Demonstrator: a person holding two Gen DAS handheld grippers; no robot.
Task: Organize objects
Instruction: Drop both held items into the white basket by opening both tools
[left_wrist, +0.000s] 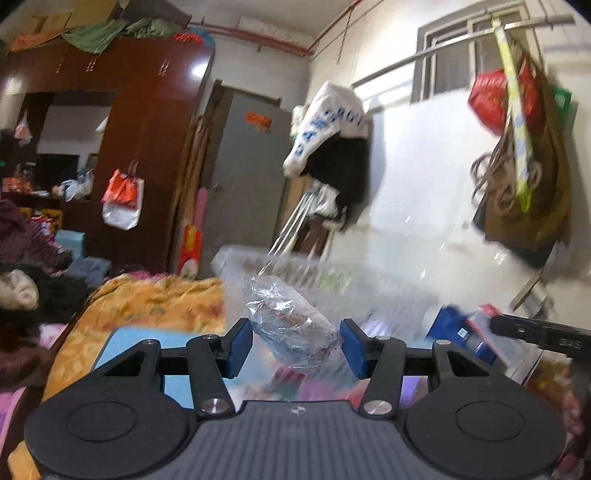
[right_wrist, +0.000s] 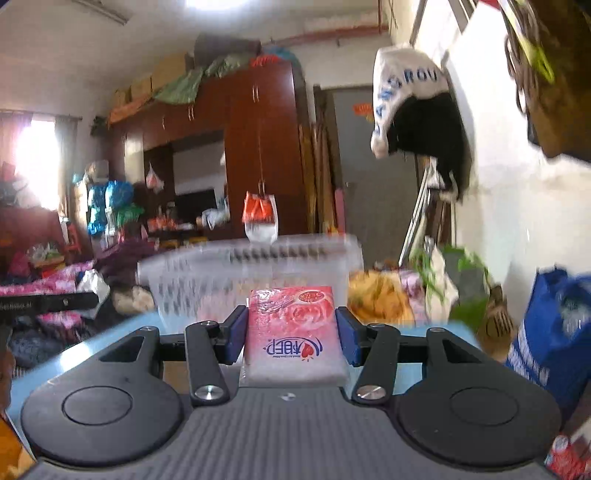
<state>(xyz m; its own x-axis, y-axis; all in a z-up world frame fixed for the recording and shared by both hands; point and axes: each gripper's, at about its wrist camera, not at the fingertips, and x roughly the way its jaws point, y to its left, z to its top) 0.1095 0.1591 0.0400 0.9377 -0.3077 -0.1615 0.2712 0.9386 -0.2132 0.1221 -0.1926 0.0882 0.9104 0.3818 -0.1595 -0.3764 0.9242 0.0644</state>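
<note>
Both grippers, left (left_wrist: 296, 345) and right (right_wrist: 291, 334): black linkage arms, blue pads, silver screws, ribbed grey base behind.

clear crinkled plastic packets (left_wrist: 291, 328): one
pink tissue packs (right_wrist: 293, 332): one
translucent slatted baskets (right_wrist: 251, 273): one
grippers: two, left gripper (left_wrist: 295, 345) and right gripper (right_wrist: 291, 338)
orange-and-white bags (left_wrist: 123, 201) hanging on the wardrobe: one
</note>
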